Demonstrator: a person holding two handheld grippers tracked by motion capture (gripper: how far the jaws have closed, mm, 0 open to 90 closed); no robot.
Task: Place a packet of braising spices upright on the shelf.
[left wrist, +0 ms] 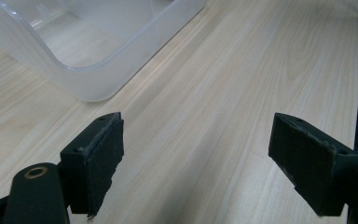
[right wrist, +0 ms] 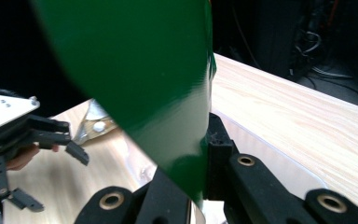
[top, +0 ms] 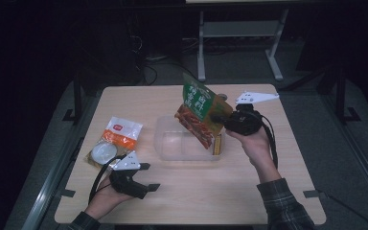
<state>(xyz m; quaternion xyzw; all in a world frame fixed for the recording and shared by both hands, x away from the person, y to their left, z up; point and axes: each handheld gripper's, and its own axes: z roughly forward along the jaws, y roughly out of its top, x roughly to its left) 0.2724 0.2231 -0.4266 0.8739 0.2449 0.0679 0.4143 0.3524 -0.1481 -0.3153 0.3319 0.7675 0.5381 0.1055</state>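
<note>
High view shows the right gripper (top: pixel 219 117) clamped on the green snack bag's (top: pixel 199 115) edge over the clear bin (top: pixel 165 143), light and crinkly-looking, while the left gripper (top: pixel 148 176) rests wide open, empty.

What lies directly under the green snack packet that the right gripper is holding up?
Under the green snack packet, clamped in the right gripper, sits the clear plastic container. Its visible floor looks empty; the part behind the packet's lower end is covered.

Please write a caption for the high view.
Right gripper holds green-and-red snack bag above clear plastic container; left gripper open.
</note>
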